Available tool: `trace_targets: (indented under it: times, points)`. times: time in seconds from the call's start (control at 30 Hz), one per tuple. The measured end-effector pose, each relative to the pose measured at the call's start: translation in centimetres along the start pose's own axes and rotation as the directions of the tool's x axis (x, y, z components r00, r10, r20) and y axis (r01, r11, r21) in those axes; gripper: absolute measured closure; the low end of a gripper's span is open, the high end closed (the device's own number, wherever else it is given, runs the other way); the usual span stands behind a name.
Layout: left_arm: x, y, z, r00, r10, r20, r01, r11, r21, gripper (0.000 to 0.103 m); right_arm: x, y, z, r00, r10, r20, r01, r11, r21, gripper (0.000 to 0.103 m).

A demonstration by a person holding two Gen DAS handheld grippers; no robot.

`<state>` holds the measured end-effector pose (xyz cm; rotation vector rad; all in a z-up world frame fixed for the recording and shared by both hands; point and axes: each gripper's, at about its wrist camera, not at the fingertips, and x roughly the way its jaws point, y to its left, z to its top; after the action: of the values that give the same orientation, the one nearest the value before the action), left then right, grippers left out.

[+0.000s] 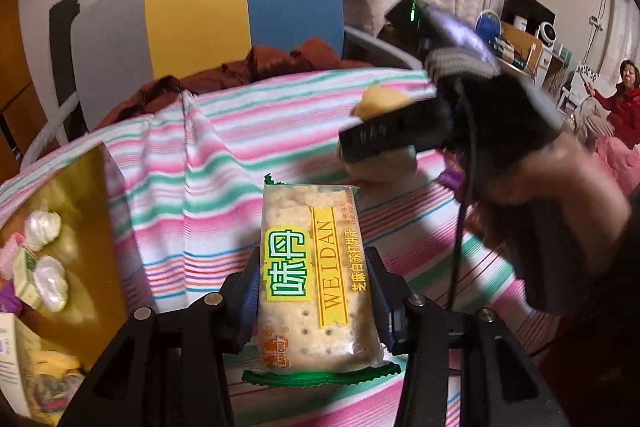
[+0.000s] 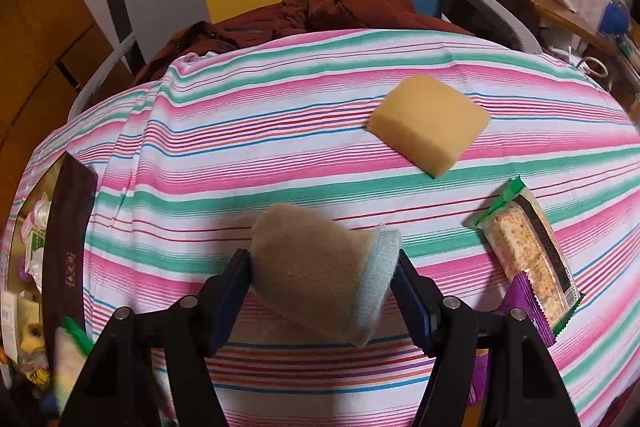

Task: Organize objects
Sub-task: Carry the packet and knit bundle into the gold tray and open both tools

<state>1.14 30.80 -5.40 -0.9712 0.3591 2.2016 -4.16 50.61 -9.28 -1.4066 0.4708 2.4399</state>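
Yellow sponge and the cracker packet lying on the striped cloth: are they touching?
Apart. The right wrist view shows a band of striped cloth between the yellow sponge and the cracker packet.

Fingers (image 1: 376, 291) clamp cracker packet (image 1: 314, 279) (green-edged).

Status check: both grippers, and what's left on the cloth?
Left gripper shut on cracker packet. Right gripper shut on sock. Sponge, second packet remain.

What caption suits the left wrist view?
Left gripper clamps a green-edged clear-wrapped cracker packet above the pink striped cloth.
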Motion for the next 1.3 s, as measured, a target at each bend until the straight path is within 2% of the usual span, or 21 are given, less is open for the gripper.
trace_targets:
  times: [0.4,0.63,0.77,0.87,1.07,1.17,1.2,1.23,1.27,1.3]
  points:
    - [-5.1,4.2,0.4,0.997,0.061,0.049,-0.056,0.993,-0.103,0.056,-1.6,2.4,-1.0,0.996,0.081,0.023,-0.08,0.995,-0.067,0.033]
    - [-8.8,9.2,-0.5,0.988,0.127,0.083,-0.11,0.977,-0.182,0.056,-3.9,4.7,-1.7,0.987,0.154,0.048,-0.15,0.986,-0.077,0.033]
    - [-10.7,13.1,-1.6,0.977,0.191,0.098,-0.159,0.951,-0.263,0.056,-5.6,8.5,-2.4,0.969,0.237,0.065,-0.229,0.967,-0.113,0.033]
    - [-12.1,16.8,-2.6,0.963,0.25,0.096,-0.204,0.917,-0.344,0.056,-6.5,12.3,-3.0,0.951,0.302,0.065,-0.288,0.944,-0.159,0.033]
    - [-13.5,23.1,-4.0,0.935,0.348,0.067,-0.281,0.844,-0.456,0.056,-7.0,19.5,-2.9,0.929,0.369,0.038,-0.35,0.905,-0.24,0.034]
    - [-13.5,24.9,-4.1,0.928,0.367,0.059,-0.297,0.826,-0.478,0.055,-6.5,22.7,-1.9,0.914,0.405,0.018,-0.388,0.887,-0.251,0.033]
    - [-13.2,25.2,-3.9,0.926,0.374,0.05,-0.309,0.827,-0.471,0.055,-6.5,23.4,-1.6,0.911,0.413,0.018,-0.395,0.884,-0.251,0.03]
    - [-13.0,25.8,-3.8,0.922,0.384,0.042,-0.319,0.819,-0.477,0.054,-6.4,24.2,-1.2,0.908,0.418,0.028,-0.399,0.883,-0.246,0.021]
    - [-12.9,26.2,-3.7,0.92,0.39,0.036,-0.326,0.813,-0.482,0.047,-6.6,24.9,-0.7,0.907,0.42,0.044,-0.398,0.885,-0.242,0.007]
    - [-12.7,26.4,-3.5,0.919,0.394,0.03,-0.332,0.812,-0.48,0.041,-6.8,25.5,-0.2,0.906,0.419,0.065,-0.394,0.888,-0.237,0.002]
